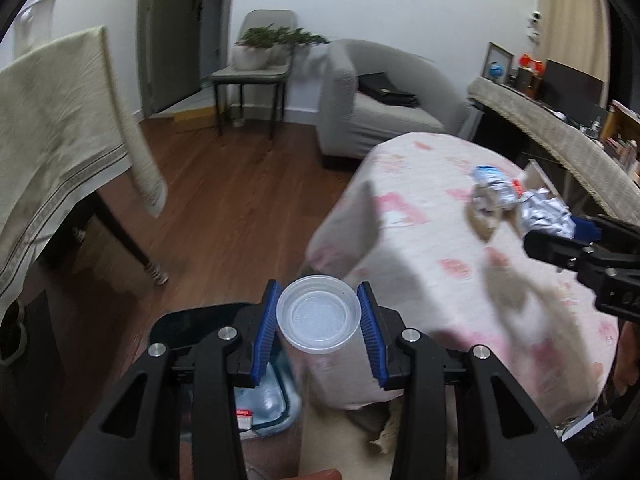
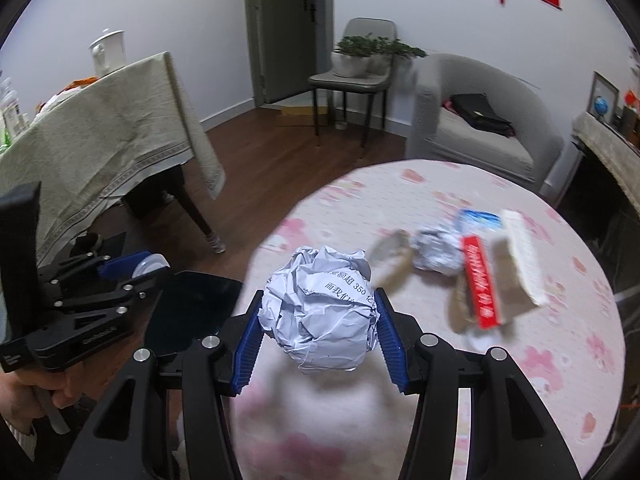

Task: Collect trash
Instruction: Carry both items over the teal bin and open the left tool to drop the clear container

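Note:
My left gripper (image 1: 319, 322) is shut on a clear plastic cup (image 1: 319, 316) and holds it over the left edge of the round table (image 1: 440, 208), above a black-lined trash bin (image 1: 192, 324). In the right wrist view the left gripper (image 2: 132, 270) sits at the left with the cup (image 2: 150, 266). My right gripper (image 2: 320, 328) is shut on a crumpled ball of printed paper (image 2: 320, 308) above the table (image 2: 580, 340). In the left wrist view the right gripper (image 1: 568, 240) shows at the right edge.
More trash lies on the pink-patterned tablecloth: a red and white box (image 2: 484, 280), a white carton (image 2: 524, 256), crumpled foil (image 2: 436, 254), a blue wrapper (image 2: 480, 218). A cloth-covered table (image 1: 52, 128) stands left. An armchair (image 1: 380, 104) and a chair with a plant (image 1: 256, 68) stand behind.

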The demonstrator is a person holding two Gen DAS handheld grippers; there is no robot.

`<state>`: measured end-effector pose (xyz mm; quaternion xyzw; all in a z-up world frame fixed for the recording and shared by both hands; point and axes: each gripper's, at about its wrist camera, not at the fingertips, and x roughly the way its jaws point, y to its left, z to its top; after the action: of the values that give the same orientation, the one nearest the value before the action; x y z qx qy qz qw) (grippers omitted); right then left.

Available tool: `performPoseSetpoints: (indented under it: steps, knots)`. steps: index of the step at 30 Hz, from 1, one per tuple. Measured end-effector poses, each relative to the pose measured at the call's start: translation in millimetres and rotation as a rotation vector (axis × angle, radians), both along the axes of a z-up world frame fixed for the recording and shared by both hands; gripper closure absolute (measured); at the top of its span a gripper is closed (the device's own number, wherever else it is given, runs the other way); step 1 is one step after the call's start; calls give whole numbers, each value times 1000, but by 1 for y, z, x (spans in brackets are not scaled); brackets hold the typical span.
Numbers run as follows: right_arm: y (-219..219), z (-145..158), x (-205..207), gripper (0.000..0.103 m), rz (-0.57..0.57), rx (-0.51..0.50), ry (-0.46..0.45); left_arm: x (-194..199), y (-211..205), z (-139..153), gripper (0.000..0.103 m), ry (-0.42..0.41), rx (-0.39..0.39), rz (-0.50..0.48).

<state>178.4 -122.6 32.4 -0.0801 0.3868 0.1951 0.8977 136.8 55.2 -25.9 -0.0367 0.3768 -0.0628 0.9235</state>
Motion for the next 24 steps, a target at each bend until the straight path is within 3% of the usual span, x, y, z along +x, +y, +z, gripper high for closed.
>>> performPoseSetpoints:
  steps: [12,24]
  knots:
    - [77,-14,3,50,118,12,39,-5,72,-41,61,123,9,113]
    - [136,-36,5,50,196,2,91,-6,111,-90,61,258,-4,170]
